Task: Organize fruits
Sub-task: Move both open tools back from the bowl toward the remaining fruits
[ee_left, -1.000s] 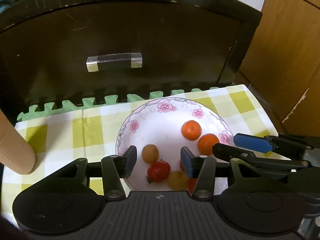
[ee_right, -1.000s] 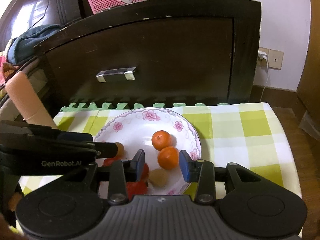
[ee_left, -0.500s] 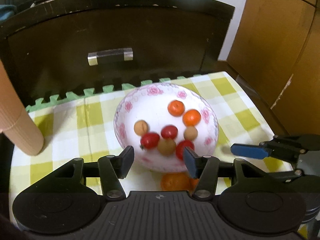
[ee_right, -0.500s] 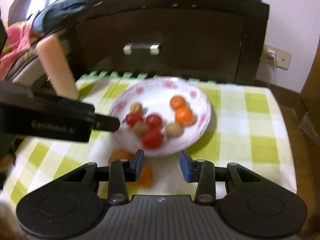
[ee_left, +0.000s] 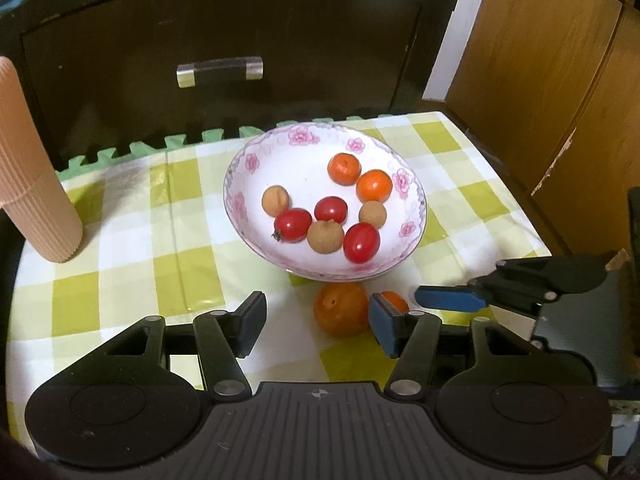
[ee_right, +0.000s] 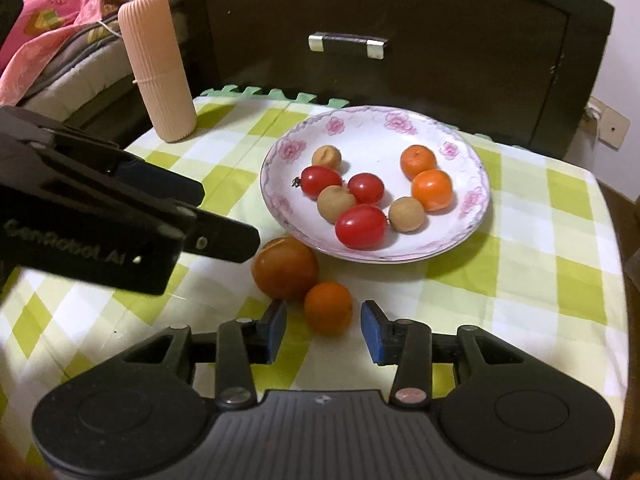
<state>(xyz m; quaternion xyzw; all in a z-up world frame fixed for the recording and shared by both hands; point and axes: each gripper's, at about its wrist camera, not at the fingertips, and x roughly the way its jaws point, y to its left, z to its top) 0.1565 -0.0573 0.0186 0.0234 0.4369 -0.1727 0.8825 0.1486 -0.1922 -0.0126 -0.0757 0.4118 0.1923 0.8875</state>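
At the far left of the desk, on its yellow-and-white checked cloth (ee_right: 532, 264), stands a ribbed peach-coloured cylinder (ee_right: 157, 65), upright and well apart from the fruit. Next comes the left claw (ee_left: 318, 322), its blue-padded jaws spread wide and holding nothing; in the right wrist view its black body reaches in from the left, its tip close to the large fruit. Between those spread jaws, nearer the right one, lies a large dark-orange round fruit (ee_left: 341, 309) on the cloth, just in front of the rim of the white shallow bowl with pink flower trim (ee_right: 472, 196). A small orange mandarin (ee_right: 328, 306) lies touching the large fruit on its right side and sits between the jaws of the right claw (ee_right: 324, 330), which are open and not touching it. Inside the bowl, from left to right, are a tan longan (ee_right: 327, 156), three red cherry tomatoes (ee_right: 361, 221) clustered with a second tan longan (ee_right: 336, 204) in the middle, a third longan (ee_right: 406, 214) just right of them, and two small mandarins (ee_right: 432, 190) side by side toward the right rim. Behind the desk stands a dark wooden cabinet with a metal handle (ee_left: 220, 72).
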